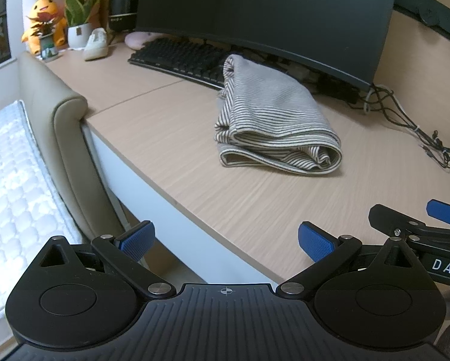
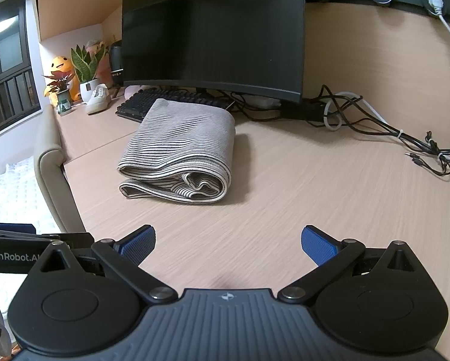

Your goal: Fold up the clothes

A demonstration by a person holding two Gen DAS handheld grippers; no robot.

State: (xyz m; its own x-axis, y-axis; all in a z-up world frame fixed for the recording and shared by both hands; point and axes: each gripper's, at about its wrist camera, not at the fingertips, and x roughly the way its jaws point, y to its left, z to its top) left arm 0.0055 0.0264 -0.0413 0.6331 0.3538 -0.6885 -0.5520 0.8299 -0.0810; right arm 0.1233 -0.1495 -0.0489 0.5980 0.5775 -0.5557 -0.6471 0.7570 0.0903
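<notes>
**Two grippers spread wide, folded striped cloth lying apart on desk**

Both held low over near edge of wooden desk [image 2: 300,180], side by side. Left gripper [image 1: 226,242]: blue pads [image 1: 136,240] far apart, nothing between them, hovering at near-left corner of desk, partly over the drop beside it. Right gripper [image 2: 228,245]: pads [image 2: 318,248] equally far apart, gripping nothing, bare wood grain showing through the gap.

Striped cloth [image 2: 179,150] folded into a thick bundle, resting flat on desk, well beyond both sets of jaws and touched by neither. Seen from left wrist, lying ahead and slightly right of the gap; seen from right wrist, ahead and left of the gap. Rolled, layered edges turned toward near side; smooth top running back toward far side. Far end reaching to black keyboard [image 1: 176,57], possibly overlapping its edge.

Behind keyboard, large dark monitor [image 2: 212,33], switched off. Tangle of black and white cables [image 2: 375,126] trailing across right part of desk. At far left: yellow plush toy [image 1: 44,15], potted plant [image 1: 80,18], smaller potted plant [image 1: 45,37] with reddish leaves, white shoe [image 1: 96,43], dark speaker-like object [image 1: 122,6]. Beige padded headboard [image 1: 62,126] and white quilted bedding [image 1: 11,180] left of desk.
</notes>
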